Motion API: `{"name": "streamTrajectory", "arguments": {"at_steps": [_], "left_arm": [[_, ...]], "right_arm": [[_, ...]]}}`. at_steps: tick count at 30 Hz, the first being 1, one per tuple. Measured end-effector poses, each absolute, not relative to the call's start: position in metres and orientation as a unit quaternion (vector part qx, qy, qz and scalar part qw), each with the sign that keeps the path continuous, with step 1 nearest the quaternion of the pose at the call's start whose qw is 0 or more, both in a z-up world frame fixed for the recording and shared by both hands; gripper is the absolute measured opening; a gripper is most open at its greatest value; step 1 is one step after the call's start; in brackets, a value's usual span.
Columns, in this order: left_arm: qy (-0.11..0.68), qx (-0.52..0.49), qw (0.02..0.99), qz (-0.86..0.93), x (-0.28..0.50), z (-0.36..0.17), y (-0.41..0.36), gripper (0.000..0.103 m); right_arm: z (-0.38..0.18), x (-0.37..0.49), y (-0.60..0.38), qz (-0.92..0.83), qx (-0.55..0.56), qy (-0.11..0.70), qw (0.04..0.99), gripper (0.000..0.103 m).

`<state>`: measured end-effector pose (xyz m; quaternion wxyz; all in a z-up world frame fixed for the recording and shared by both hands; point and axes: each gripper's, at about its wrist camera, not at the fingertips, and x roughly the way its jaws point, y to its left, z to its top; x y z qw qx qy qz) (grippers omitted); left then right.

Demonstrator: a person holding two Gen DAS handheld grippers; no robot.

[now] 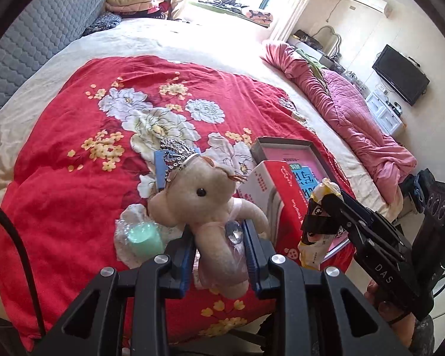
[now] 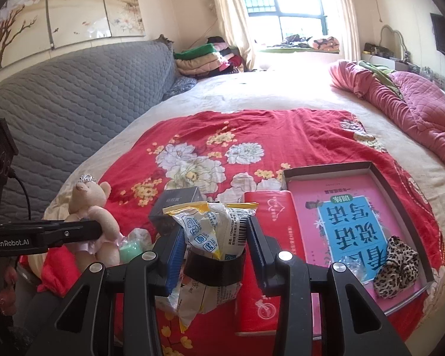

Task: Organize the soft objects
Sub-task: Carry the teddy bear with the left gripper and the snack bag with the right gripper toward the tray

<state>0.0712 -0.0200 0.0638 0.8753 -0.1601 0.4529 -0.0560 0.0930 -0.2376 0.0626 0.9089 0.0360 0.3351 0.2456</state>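
On the left side of the bed, a small teddy bear (image 1: pixel 210 207) with a shiny crown was held up by the left gripper (image 1: pixel 221 255). Its blue pads (image 1: pixel 183 259) were pressed in on the bear's soft body, so the jaws were shut most of the way around it. Just beside the bear, a pale green cup (image 1: pixel 142 237) in clear wrap was seen lying on the red flowered blanket (image 1: pixel 59 148). A dark little box (image 2: pixel 178 204) was seen behind it.

Further right, a crinkly snack bag (image 2: pixel 210 231) was held by the right gripper (image 2: pixel 213 246), jaws closed partly on it with a black band around the bag. Next came a long red box (image 2: pixel 267 237), lying closed, so what was inside could not be told. At the far right, a flat open box (image 2: pixel 326 167) was seen with a pink book (image 2: pixel 356 216) in it, and a leopard-print cloth (image 2: pixel 396 264) and a bit of clear wrap (image 2: pixel 351 264) on top.

To do this step well, the bear should likely be squeezed softly, kept clear of the cup, and set down gently where soft things belong, maybe by the cloth. The bag should be held steady so nothing is knocked.
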Motion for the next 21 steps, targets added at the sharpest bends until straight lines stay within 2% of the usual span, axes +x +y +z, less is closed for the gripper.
{"name": "streamTrajectory", "arguments": {"at_steps": [13, 21], "left_arm": [[0.438, -0.107, 0.886, -0.107, 0.112, 0.098, -0.115, 0.031], [0.443, -0.074, 0.881, -0.149, 0.139, 0.098, -0.179, 0.031]], "right_arm": [[0.081, 0.104, -0.327, 0.170, 0.095, 0.297, 0.935, 0.041], [0.080, 0.111, -0.381, 0.119, 0.128, 0.287, 0.942, 0.041]]}}
